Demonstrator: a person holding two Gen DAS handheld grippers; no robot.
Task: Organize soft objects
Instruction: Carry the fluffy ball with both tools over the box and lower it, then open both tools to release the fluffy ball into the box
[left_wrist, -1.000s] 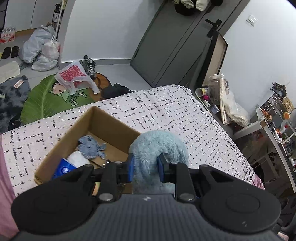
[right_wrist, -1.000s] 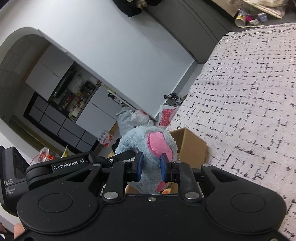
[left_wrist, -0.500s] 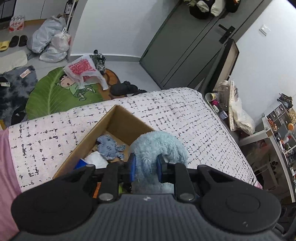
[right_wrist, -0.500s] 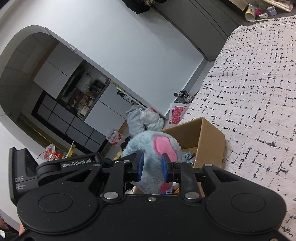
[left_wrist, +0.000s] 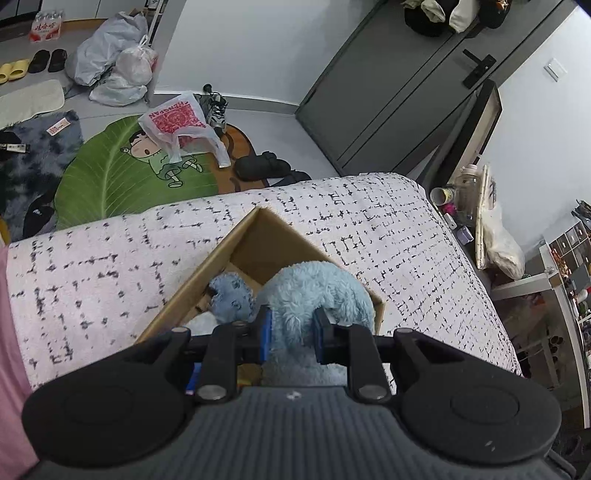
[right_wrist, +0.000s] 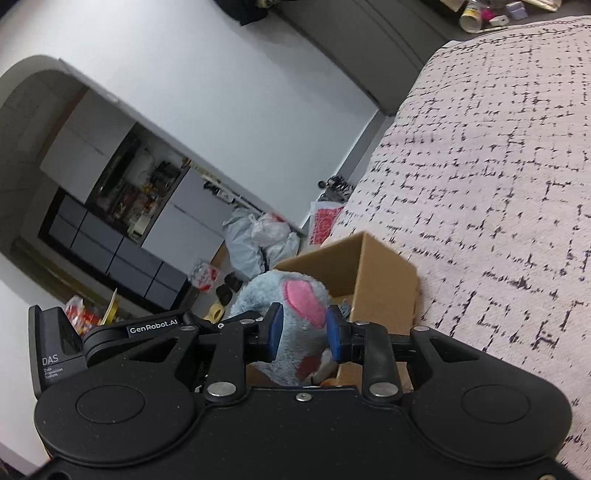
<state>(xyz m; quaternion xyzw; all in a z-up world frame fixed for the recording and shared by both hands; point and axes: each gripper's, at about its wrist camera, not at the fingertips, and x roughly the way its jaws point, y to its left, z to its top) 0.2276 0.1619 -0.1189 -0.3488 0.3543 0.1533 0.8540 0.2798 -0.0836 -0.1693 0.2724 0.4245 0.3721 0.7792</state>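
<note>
Both grippers hold one fluffy light-blue plush toy over an open cardboard box (left_wrist: 240, 240) on the bed. My left gripper (left_wrist: 291, 332) is shut on the plush's blue body (left_wrist: 314, 291). My right gripper (right_wrist: 301, 330) is shut on the plush (right_wrist: 266, 291) at its pink ear (right_wrist: 304, 302). The box also shows in the right wrist view (right_wrist: 380, 273). Inside it lies a small darker-blue plush (left_wrist: 231, 299) with other items mostly hidden behind my left gripper.
The bed has a white cover with black dashes (left_wrist: 388, 236), (right_wrist: 498, 184). On the floor beyond are a green leaf rug (left_wrist: 122, 173), a red-printed plastic bag (left_wrist: 177, 122), shoes and filled bags (left_wrist: 114, 62). A cluttered nightstand (left_wrist: 469, 206) stands right of the bed.
Both grippers have carried the plush closer over the box. The box now fills less of the left view, behind the plush. Both grips are unchanged.
</note>
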